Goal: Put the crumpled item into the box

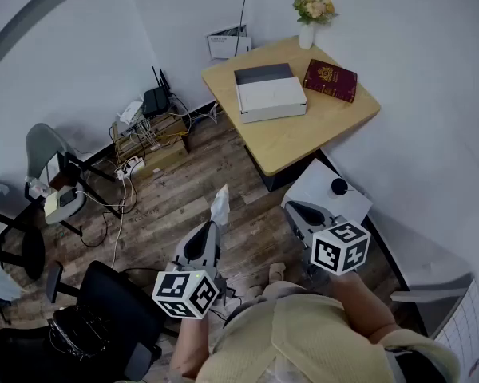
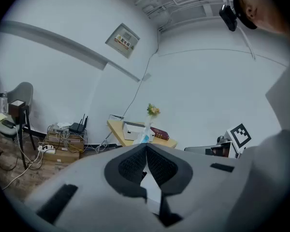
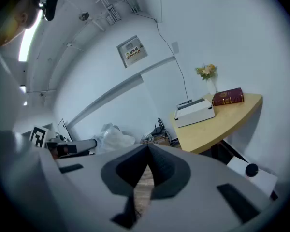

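A crumpled white item (image 1: 219, 203) sticks out of my left gripper (image 1: 213, 224), which is shut on it low over the wooden floor. In the left gripper view the item (image 2: 144, 137) shows pale with a blue patch above the closed jaws. The white box (image 1: 269, 92) stands with its lid raised on the wooden table (image 1: 303, 138), far ahead of both grippers. My right gripper (image 1: 292, 208) hangs shut with nothing in it, near the table's front corner. From the right gripper view the crumpled item (image 3: 113, 138) appears at the left and the box (image 3: 194, 112) on the table.
A red book (image 1: 330, 80) and a vase of flowers (image 1: 308, 21) share the table with the box. A white cabinet (image 1: 326, 190) stands by the table's near side. Cables, a router (image 1: 154, 100) and boxes lie by the wall at left, with chairs (image 1: 100, 313) nearer.
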The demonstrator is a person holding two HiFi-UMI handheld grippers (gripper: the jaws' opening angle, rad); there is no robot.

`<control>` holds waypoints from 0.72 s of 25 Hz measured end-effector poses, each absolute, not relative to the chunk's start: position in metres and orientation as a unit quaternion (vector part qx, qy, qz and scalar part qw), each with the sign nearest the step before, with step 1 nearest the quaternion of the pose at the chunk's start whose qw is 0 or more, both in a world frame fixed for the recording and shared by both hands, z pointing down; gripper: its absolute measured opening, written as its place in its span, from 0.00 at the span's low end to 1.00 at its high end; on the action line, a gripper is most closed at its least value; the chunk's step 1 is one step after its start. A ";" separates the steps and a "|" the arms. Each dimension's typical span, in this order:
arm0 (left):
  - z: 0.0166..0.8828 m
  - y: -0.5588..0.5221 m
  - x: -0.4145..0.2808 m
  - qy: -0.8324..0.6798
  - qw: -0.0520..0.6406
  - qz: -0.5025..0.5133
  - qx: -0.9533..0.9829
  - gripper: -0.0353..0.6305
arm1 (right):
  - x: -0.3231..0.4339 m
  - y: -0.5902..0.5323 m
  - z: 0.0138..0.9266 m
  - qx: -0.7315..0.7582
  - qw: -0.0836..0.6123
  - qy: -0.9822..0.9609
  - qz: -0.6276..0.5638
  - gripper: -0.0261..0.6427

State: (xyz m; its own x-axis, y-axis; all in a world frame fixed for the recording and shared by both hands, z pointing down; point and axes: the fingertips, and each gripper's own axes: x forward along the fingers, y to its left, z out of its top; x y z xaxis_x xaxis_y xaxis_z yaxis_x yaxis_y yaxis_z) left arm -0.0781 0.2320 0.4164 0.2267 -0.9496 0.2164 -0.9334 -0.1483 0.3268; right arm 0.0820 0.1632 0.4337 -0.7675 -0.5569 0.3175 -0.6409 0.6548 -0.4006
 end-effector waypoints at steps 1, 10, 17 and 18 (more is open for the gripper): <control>0.416 0.231 -0.076 -0.621 0.199 -0.021 0.758 0.09 | 0.083 0.163 0.434 0.331 0.085 -0.906 0.251 0.08; 0.423 0.224 -0.076 -0.623 0.206 -0.016 0.754 0.08 | 0.086 0.152 0.441 0.338 0.090 -0.901 0.259 0.08; 0.425 0.216 -0.080 -0.630 0.210 -0.018 0.748 0.08 | 0.081 0.141 0.441 0.329 0.092 -0.902 0.264 0.08; 0.424 0.214 -0.081 -0.630 0.210 -0.019 0.747 0.08 | 0.079 0.140 0.440 0.328 0.093 -0.903 0.263 0.08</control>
